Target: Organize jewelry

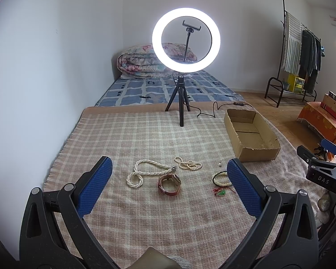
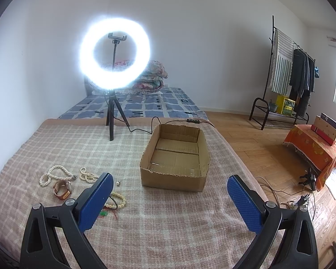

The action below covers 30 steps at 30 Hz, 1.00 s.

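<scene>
Surface: plaid blanket [image 1: 145, 139] spread over a bed, white walls behind, wooden floor [image 2: 257, 139] to the right.
Lamp: lit ring light [image 1: 186, 39] on a tripod at the blanket's far edge, its cable trailing toward the box.
Box: open cardboard box [image 2: 174, 180] on the blanket's right side, long axis running away from the cameras, near wall ragged; interior bare.
Jewelry cluster: left of the box, well apart from it, on open blanket.
Long necklace: pearl necklace [image 1: 143, 172] looped, its long axis lying left to right, clasp end pointing right.
Short strand: small pearl strand [image 1: 188, 164] bunched just beyond the watch.
Watch: brown-strapped watch [image 1: 169, 183] standing on its edge, strap curled into a loop.
Bracelets: beaded bracelet [image 2: 118, 200] with a dark band, red and green cord [image 1: 220, 192] beside them.
Loose bead: single pearl [image 1: 218, 164] between strand and box.
Left gripper [image 1: 169, 172]: jaws spread wide, empty, hovering before the cluster.
Right gripper [image 2: 170, 187]: jaws spread wide, empty, facing the box.
Free room: wide bare blanket in front of the jewelry and the box.
</scene>
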Motion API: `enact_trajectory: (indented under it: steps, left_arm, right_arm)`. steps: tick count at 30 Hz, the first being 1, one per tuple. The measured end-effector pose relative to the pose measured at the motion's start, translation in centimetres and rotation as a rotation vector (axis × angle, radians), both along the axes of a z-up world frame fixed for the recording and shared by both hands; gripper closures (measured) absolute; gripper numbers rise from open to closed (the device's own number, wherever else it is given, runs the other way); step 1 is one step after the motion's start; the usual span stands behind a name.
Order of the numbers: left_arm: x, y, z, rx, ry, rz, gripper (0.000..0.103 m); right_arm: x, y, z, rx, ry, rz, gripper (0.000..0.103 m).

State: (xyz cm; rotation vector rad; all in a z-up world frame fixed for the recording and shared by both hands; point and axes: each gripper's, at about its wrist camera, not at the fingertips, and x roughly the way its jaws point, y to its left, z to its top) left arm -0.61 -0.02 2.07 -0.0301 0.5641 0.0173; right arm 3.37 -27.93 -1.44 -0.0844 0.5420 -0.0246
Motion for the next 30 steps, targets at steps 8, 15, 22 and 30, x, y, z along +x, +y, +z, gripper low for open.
enact_trajectory:
  steps: [8, 15, 22, 30]
  left_arm:
    - [0.0, 0.0, 0.0, -0.002, 0.000, 0.000, 0.000]
    - [0.1, 0.0, -0.4, -0.003, 0.011, 0.005, 0.000]
    - [0.9, 0.9, -0.8, -0.001, 0.034, 0.020, 0.000]
    - [2.5, 2.9, -0.9, 0.016, 0.054, 0.053, 0.000]
  right_arm:
    - [-0.1, 0.1, 0.0, 0.006, -0.003, 0.008, 0.000]
    - [0.1, 0.2, -0.1, 0.013, 0.001, 0.014, 0.000]
    - [0.6, 0.4, -0.2, 0.020, 0.005, 0.021, 0.000]
    - [1.3, 0.8, -0.4, 0.027, 0.014, 0.038, 0.000]
